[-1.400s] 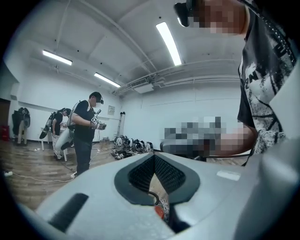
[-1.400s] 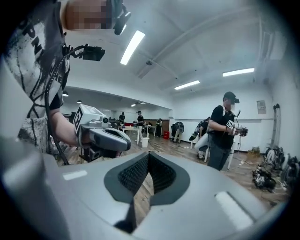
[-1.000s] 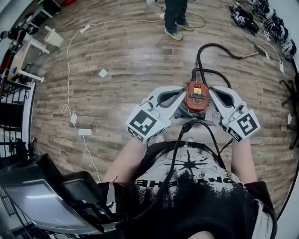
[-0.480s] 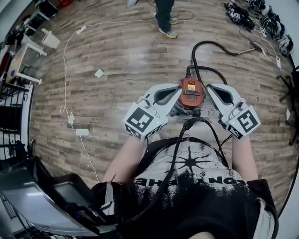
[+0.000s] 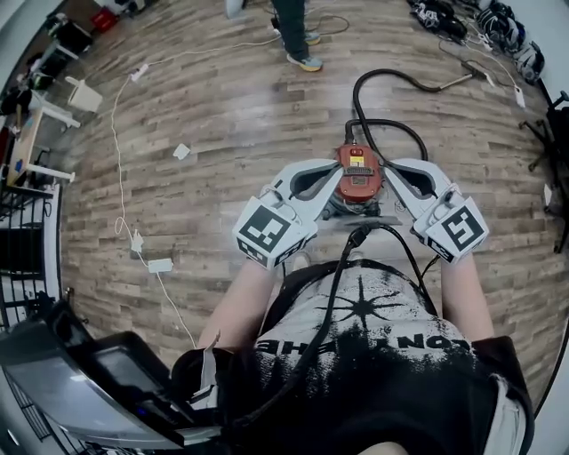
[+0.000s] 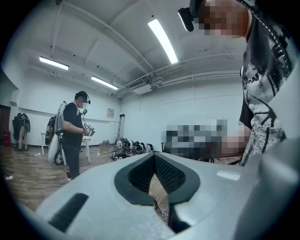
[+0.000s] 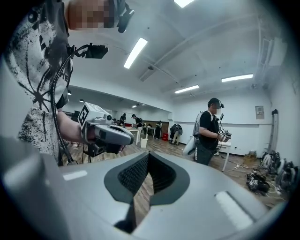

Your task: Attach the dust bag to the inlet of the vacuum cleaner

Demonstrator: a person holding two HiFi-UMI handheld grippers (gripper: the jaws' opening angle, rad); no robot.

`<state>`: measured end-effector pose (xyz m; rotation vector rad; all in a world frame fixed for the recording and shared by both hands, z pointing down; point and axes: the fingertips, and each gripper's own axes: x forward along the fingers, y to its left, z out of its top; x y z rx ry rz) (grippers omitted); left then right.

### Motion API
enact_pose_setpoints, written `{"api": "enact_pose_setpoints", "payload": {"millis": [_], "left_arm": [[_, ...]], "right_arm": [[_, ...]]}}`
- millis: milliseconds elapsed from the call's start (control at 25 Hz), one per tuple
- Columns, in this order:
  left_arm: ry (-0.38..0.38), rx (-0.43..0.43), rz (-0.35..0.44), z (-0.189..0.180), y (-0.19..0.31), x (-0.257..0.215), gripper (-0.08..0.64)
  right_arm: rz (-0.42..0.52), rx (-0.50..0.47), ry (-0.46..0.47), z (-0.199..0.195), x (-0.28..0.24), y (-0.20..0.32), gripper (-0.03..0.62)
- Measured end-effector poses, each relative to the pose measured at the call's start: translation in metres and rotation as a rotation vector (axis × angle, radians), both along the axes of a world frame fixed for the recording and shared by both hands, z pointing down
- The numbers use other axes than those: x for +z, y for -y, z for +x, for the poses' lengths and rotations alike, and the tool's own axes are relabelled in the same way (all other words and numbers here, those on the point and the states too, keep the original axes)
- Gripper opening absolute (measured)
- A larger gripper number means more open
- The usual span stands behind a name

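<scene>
The person's black and white shirt (image 5: 364, 355) filled the bottom of the head view. A black cable (image 5: 331, 293) hung down over it.

Just past the shirt, the person held one tool in each hand. The left tool (image 5: 334, 178) was closed all the way. Its two jaws were pressed together with nothing in them. The right tool (image 5: 389, 174) was closed tight too, and it held nothing. The two tools pointed in toward each other.

In the head view, the red vacuum cleaner (image 5: 358, 173) showed between the two tool tips. It stood on the wooden floor (image 5: 222, 115), right in front of the person. I could not tell if the tools touched it. I could not make out the dust bag.

A black hose (image 5: 356, 93) came out of the far side of the vacuum cleaner and curled away over the floor. Off to the left, a small white box (image 5: 160, 265) and a scrap of white paper (image 5: 181, 151) lay on the floor. At the far edge of the floor stood another person (image 5: 292, 27). Only the legs and shoes showed in the head view.
</scene>
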<state>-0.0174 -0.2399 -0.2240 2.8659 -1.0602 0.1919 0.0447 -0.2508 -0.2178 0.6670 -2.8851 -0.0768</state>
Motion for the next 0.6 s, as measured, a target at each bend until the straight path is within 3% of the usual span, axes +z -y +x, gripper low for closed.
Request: {"api": "enact_pose_setpoints", "payload": {"millis": [600], "left_arm": [[0.014,0.050,0.002,0.015,-0.009,0.001,0.002]], "right_arm": [[0.034,0.043,-0.025,0.011,0.000,-0.009,0.005]]}}
